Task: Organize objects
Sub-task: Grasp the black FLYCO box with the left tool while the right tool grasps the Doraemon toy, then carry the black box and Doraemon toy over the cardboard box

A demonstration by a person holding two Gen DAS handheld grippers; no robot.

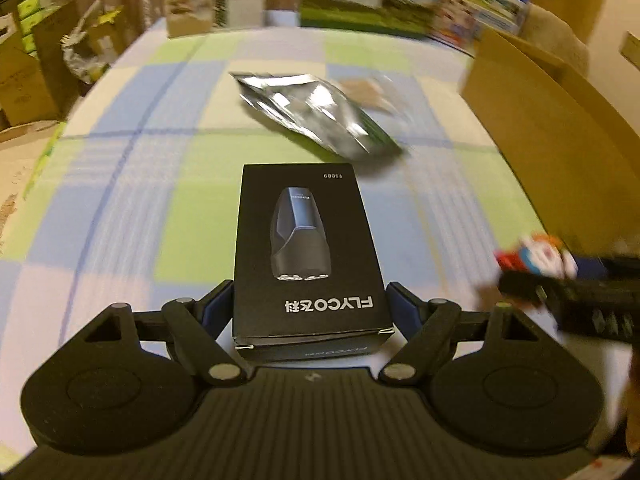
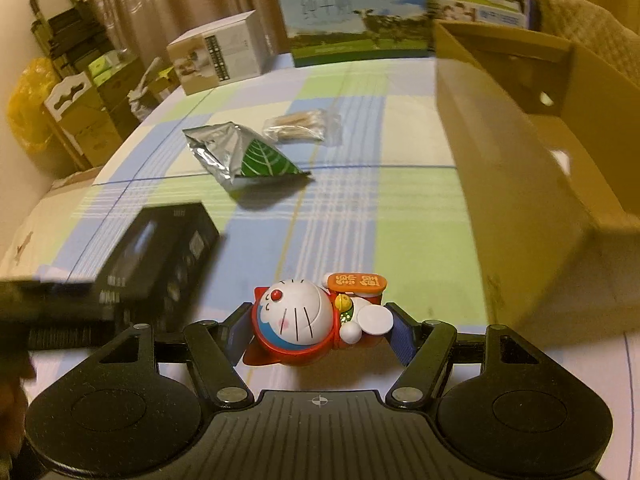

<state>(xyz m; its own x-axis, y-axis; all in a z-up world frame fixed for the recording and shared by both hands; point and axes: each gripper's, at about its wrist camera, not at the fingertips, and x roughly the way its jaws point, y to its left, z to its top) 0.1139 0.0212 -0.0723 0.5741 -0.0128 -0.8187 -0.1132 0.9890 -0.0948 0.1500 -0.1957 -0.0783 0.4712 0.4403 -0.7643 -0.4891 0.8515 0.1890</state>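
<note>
We are gripping the black shaver box [image 1: 304, 256] in the left tool [image 1: 310, 308], its two blue pads pressing against the box's long sides near the end closest to us. The box is lying flat with its printed face up, raised just above the checked surface [image 1: 120, 184]. At 12 o'clock from it the silver foil pouch [image 1: 316, 116] is lying on the cloth, blurred in the left wrist view; the right wrist view is showing its green leaf print [image 2: 268, 160]. Just past the pouch, at about 1 o'clock, a small clear bag of pale sticks [image 2: 300, 124] is resting.

We are holding the cat figurine [image 2: 308, 320] in the right tool [image 2: 320, 328], the pads clamping it on both sides as it lies on its side, white face turned up. Whether it is touching the cloth we cannot tell. The open cardboard box [image 2: 520, 208] is standing at 2 o'clock from the figurine, near the right edge of the surface. At 9 o'clock in the right wrist view the shaver box is appearing blurred beside the left tool. Printed cartons [image 2: 356, 16] are standing along the far edge at 12 o'clock.
</note>
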